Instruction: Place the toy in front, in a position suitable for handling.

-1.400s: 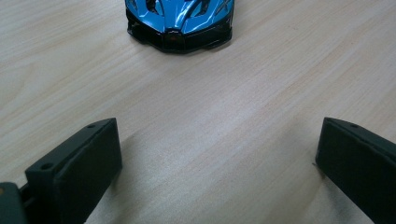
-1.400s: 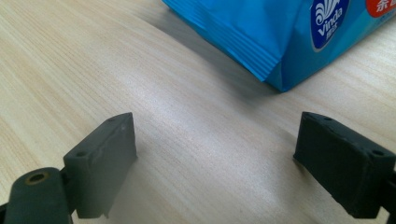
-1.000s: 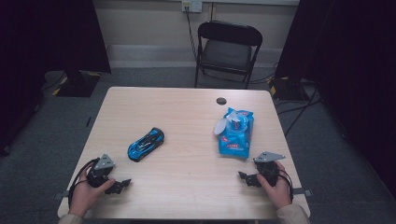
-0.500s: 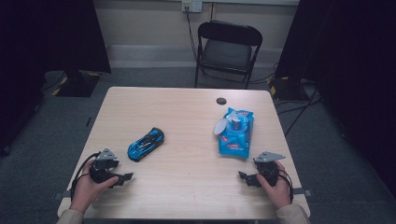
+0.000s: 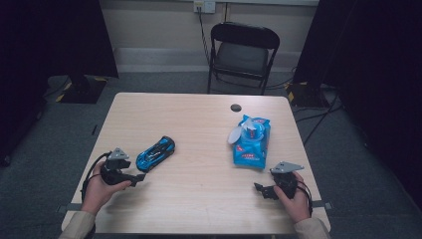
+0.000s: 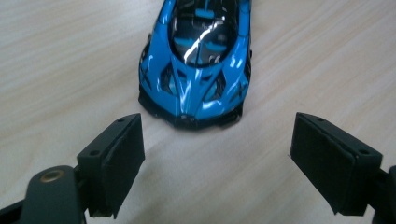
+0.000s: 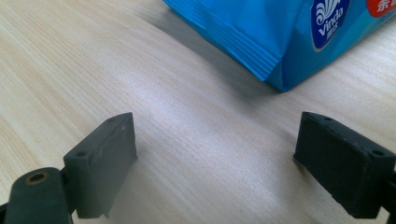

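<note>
A blue toy sports car [image 5: 156, 152] lies left of centre on the wooden table [image 5: 199, 194]. In the left gripper view its nose [image 6: 196, 60] points at me, just beyond the jaws. My left gripper [image 5: 138, 177] [image 6: 233, 163] sits just short of the car, open. Its jaws have just been closing a little, and only bare table lies between them. On the right lies a blue pack of wipes [image 5: 250, 142] [image 7: 280, 32] with its white flap lifted. My right gripper [image 5: 261, 190] [image 7: 224, 163] rests near the front right edge, open and empty, a short way from the pack's near corner.
A small black round disc [image 5: 236, 107] lies near the table's far edge. A black folding chair [image 5: 242, 50] stands behind the table. Dark curtains hang on both sides, and cables run over the grey floor at the right.
The left hand has carried its gripper forward and slightly right, closer to the car's nose. The right hand, the car and the pack have stayed put.
</note>
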`<action>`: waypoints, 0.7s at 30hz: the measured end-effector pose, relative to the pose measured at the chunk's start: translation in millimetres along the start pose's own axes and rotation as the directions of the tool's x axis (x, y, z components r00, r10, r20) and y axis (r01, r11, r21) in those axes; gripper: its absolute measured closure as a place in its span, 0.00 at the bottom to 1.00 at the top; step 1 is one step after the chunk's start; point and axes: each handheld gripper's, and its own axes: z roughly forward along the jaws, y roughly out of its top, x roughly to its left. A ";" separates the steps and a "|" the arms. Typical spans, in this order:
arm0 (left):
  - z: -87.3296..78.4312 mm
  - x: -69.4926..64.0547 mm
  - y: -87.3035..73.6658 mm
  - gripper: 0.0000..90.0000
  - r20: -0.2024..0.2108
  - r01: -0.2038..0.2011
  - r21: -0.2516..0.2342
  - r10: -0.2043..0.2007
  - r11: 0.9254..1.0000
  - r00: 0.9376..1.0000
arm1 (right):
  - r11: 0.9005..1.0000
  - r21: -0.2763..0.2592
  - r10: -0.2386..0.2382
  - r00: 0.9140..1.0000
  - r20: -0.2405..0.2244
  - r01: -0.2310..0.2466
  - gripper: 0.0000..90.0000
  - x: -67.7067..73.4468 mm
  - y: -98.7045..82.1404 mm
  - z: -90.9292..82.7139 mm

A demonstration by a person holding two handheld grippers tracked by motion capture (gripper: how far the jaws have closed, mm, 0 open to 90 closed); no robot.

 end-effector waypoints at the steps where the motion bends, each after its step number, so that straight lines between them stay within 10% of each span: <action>1: 0.6 0.8 1.4 0.19 -0.001 -0.003 0.003 0.003 1.000 1.000 | 1.000 0.000 0.000 1.000 0.000 0.000 0.13 0.0 0.0 0.0; 21: 17.6 13.1 39.0 0.18 0.019 -0.024 -0.009 0.025 1.000 1.000 | 1.000 0.000 0.000 1.000 0.000 0.000 0.13 0.0 0.0 0.0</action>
